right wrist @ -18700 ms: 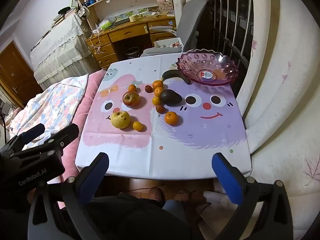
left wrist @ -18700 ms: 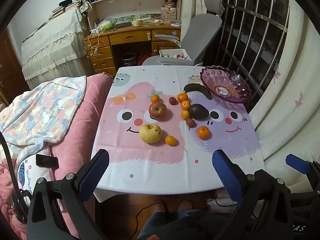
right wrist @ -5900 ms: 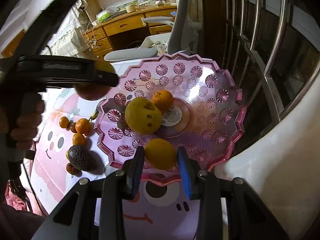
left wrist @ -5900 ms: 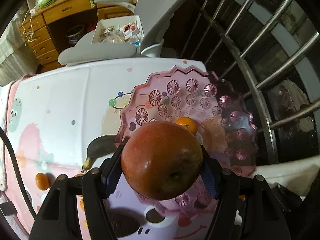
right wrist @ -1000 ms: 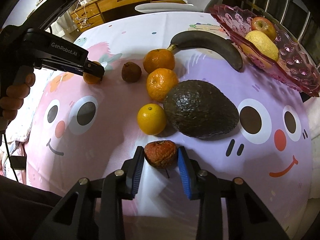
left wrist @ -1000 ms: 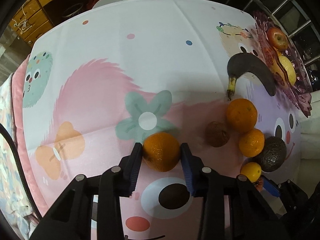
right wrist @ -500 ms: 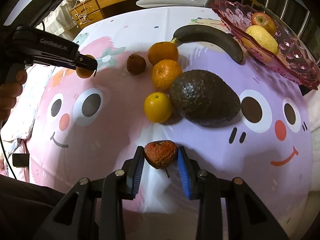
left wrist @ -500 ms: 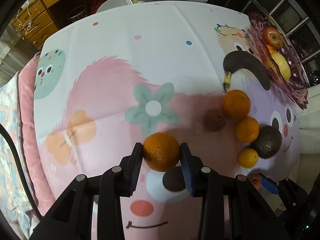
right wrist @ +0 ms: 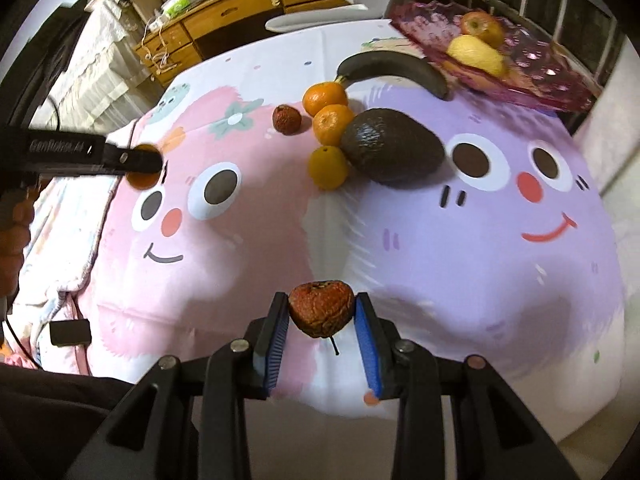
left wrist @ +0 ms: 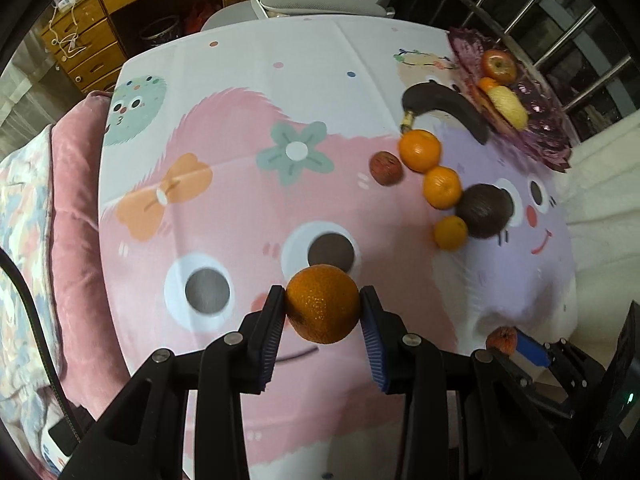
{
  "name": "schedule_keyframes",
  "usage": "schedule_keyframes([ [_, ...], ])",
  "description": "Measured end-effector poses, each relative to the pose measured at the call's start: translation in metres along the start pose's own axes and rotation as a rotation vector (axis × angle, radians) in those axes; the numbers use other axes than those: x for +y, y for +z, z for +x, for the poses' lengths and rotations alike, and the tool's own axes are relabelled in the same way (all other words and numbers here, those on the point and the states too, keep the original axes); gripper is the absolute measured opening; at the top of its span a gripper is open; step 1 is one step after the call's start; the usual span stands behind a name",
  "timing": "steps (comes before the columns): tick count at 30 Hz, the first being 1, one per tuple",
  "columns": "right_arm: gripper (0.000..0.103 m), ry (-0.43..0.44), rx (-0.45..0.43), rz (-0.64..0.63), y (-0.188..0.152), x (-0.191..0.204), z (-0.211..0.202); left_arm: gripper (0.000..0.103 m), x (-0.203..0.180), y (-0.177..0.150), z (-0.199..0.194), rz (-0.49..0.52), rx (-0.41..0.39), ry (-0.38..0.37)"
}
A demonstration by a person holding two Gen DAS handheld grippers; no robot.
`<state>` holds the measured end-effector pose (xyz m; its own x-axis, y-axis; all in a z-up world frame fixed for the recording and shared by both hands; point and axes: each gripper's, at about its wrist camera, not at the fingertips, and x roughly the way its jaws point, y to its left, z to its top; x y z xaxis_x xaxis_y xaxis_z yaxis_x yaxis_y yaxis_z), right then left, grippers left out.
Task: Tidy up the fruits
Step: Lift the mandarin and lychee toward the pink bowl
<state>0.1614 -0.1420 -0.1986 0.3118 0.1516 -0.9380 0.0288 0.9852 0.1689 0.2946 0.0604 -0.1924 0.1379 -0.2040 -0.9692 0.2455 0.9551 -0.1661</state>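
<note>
My left gripper (left wrist: 323, 307) is shut on an orange (left wrist: 322, 304) and holds it above the pink part of the tablecloth; it also shows in the right wrist view (right wrist: 146, 168). My right gripper (right wrist: 321, 316) is shut on a wrinkled red fruit (right wrist: 321, 313), held above the table's near edge. On the cloth lie a dark banana (right wrist: 394, 67), an avocado (right wrist: 392, 151), three oranges (right wrist: 325, 98), and a small dark red fruit (right wrist: 286, 119). The pink glass bowl (right wrist: 532, 68) at the far right holds an apple (right wrist: 478, 26) and a yellow pear (right wrist: 476, 56).
A pink cushion and blanket (left wrist: 52, 184) lie along the table's left side. A grey chair (left wrist: 320, 0) and a wooden desk (right wrist: 240, 12) stand behind the table. Metal window bars (left wrist: 560, 32) are behind the bowl.
Both grippers have pulled back toward the near side of the table and risen, each still holding its fruit. The fruit on the cloth has not moved.
</note>
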Motion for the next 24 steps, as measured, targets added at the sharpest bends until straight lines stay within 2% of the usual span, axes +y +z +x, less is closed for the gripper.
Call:
schedule_keyframes([
  [6,0.034,-0.020,-0.059,0.034,0.004,-0.014,-0.023,0.036,-0.016,-0.027,-0.027,0.014,-0.025,-0.036],
  [13,0.034,-0.022,-0.077,0.058,0.007,-0.036,-0.039,0.036,-0.039,-0.048,-0.037,0.034,-0.009,-0.061],
  [18,0.034,-0.027,-0.094,0.073,0.012,-0.060,-0.051,0.036,-0.066,-0.051,-0.037,0.047,-0.001,-0.067],
  [24,0.034,-0.015,-0.094,0.027,0.029,-0.097,-0.063,0.036,-0.111,-0.041,-0.042,0.013,-0.036,-0.060],
])
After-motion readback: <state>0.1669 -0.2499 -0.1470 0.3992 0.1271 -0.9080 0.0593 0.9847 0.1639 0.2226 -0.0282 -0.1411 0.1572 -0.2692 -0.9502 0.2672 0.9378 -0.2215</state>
